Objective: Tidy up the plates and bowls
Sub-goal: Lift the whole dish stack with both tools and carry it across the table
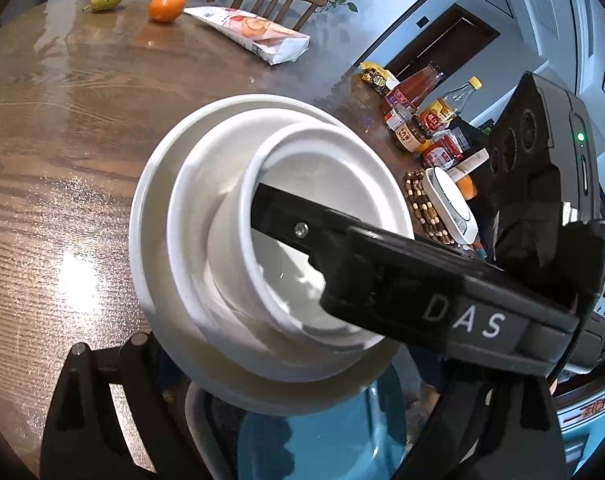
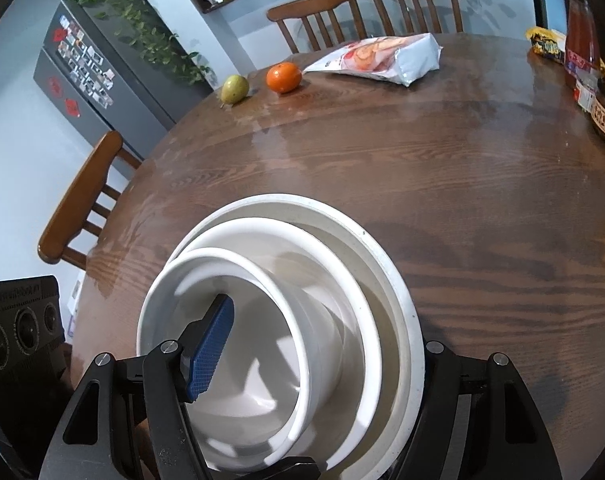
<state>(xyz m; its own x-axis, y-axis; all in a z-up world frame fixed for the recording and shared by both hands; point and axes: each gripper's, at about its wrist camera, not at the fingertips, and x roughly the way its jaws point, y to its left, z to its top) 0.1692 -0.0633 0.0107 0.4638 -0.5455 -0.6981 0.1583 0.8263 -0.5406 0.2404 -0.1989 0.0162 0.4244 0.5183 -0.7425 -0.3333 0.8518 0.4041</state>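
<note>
A nested stack of white dishes is held tilted over the wooden table [image 2: 462, 184]: a small bowl [image 2: 238, 360] inside a mid bowl [image 2: 326, 264] inside a wide plate [image 2: 398, 288]. My right gripper [image 2: 302, 392] spans the stack: its blue-padded finger [image 2: 212, 350] is inside the small bowl, the other finger is hidden behind the plate. In the left wrist view the same stack [image 1: 206, 240] shows with the right gripper's finger [image 1: 302, 220] reaching into the small bowl. A blue plate [image 1: 322, 432] sits between my left gripper's fingers [image 1: 98, 392]; its grip is hidden.
A pear [image 2: 235, 89], an orange [image 2: 284, 77] and a snack bag [image 2: 382, 60] lie at the far side. Sauce bottles and jars [image 1: 422, 120], a beaded trivet [image 1: 424, 208] and a white dish stand at the right edge. Chairs [image 2: 78, 204] surround the table.
</note>
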